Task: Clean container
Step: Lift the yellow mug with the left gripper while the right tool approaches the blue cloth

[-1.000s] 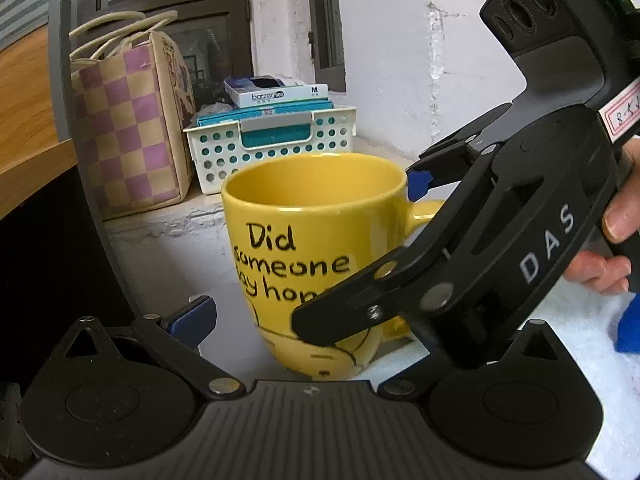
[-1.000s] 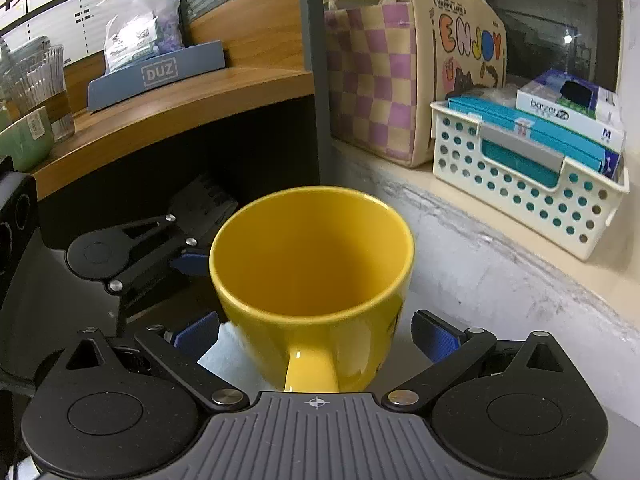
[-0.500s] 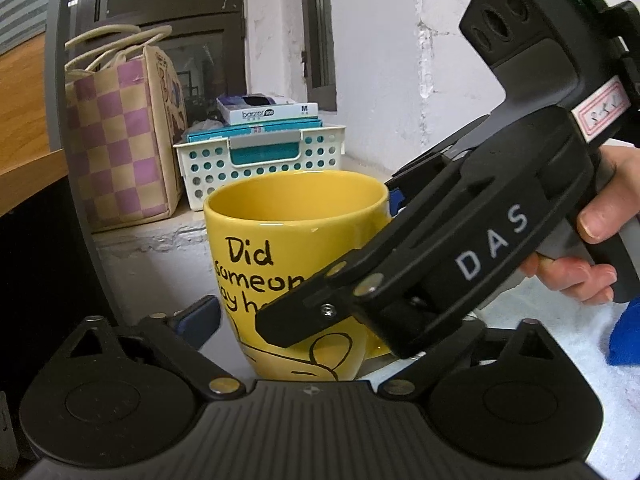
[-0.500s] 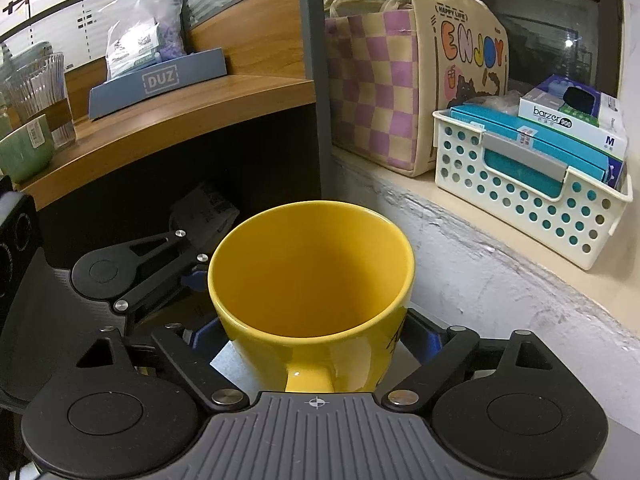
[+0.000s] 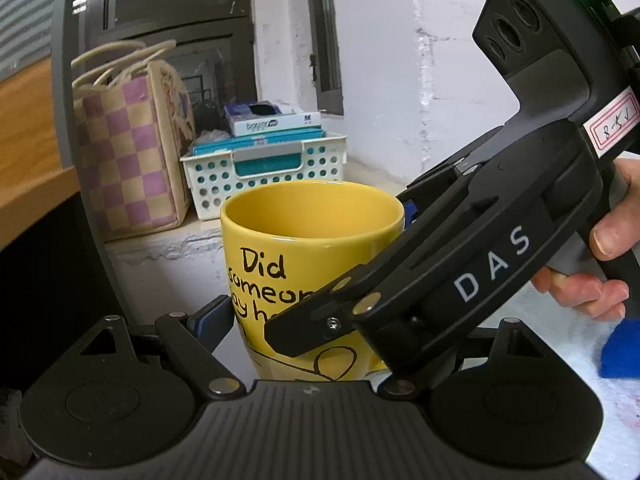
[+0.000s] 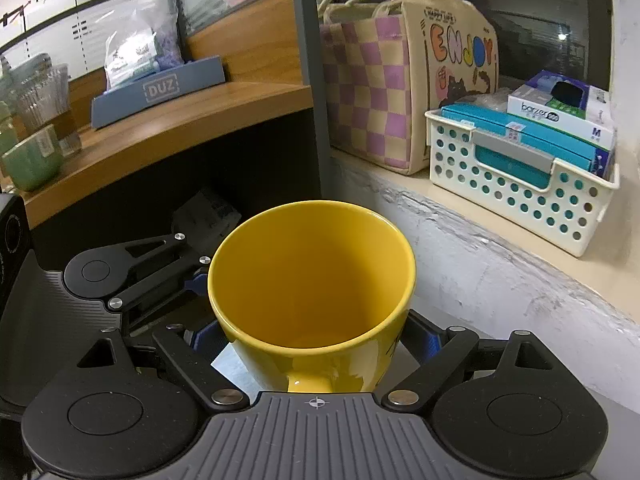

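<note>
Mug [image 6: 312, 276] sits upright between your right gripper's [image 6: 314, 340] blue pads, handle pointing back at the palm; both pads press its lower wall, so those fingers are clamped on it. To their left, your left gripper [image 6: 132, 276] reaches in, one blue pad meeting the mug's side just below the rim. From the left wrist view, your left gripper [image 5: 320, 320] straddles the mug [image 5: 304, 248]: its left pad [image 5: 212, 322] touches the yellow wall, while the right pad is hidden behind the right gripper's black body [image 5: 460, 276], so you cannot tell whether that grip is fully closed. Ahead and left of the fingers, a dark partition edge [image 6: 308, 72] and wooden shelf [image 6: 160, 132] stand close. Straight ahead, a rough white ledge [image 6: 480, 248] rises just past the rim, carrying a checked bag [image 6: 376, 88] and a perforated basket [image 6: 512, 188]. Right of the left fingers, white tabletop [image 5: 560, 344] lies open, with a blue cloth [image 5: 622, 352] at its edge.
</note>
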`<state>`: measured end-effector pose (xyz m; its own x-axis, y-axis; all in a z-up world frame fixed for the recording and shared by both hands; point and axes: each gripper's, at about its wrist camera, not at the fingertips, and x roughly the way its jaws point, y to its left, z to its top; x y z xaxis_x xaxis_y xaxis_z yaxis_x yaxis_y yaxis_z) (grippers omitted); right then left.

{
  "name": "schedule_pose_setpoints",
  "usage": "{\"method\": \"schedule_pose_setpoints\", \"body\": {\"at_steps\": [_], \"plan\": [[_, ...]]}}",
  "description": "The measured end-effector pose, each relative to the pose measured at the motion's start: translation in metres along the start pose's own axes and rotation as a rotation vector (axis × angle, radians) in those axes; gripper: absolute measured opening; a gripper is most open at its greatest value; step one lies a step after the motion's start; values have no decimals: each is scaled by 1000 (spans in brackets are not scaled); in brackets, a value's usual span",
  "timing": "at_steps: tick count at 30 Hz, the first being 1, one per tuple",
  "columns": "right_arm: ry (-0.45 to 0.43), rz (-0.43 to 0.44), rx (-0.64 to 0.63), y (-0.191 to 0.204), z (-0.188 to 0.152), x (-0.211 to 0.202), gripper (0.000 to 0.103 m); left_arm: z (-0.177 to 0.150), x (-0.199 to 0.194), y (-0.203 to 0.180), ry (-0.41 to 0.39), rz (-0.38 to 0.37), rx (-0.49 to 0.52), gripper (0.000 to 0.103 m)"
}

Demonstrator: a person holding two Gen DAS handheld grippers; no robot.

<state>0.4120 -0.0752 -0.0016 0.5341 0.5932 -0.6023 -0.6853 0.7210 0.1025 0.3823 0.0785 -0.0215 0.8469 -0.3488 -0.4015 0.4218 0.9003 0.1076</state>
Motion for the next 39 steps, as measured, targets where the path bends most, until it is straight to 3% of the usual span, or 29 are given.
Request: {"method": "schedule_pose_setpoints", "body": {"at_steps": [11, 21, 30, 39], "plan": [[-15, 10, 1, 22, -11, -57, 91, 18, -60, -52, -3, 16, 40, 89], [14, -8, 9, 44, -46, -98, 91, 17, -122, -118, -8, 17, 70, 89], [45, -29, 17, 63, -80, -129, 91, 1, -160, -159, 4, 0, 75, 89], [77, -51, 26, 82, -114, -160, 91, -38, -164, -189, 31, -43, 49, 90]]}}
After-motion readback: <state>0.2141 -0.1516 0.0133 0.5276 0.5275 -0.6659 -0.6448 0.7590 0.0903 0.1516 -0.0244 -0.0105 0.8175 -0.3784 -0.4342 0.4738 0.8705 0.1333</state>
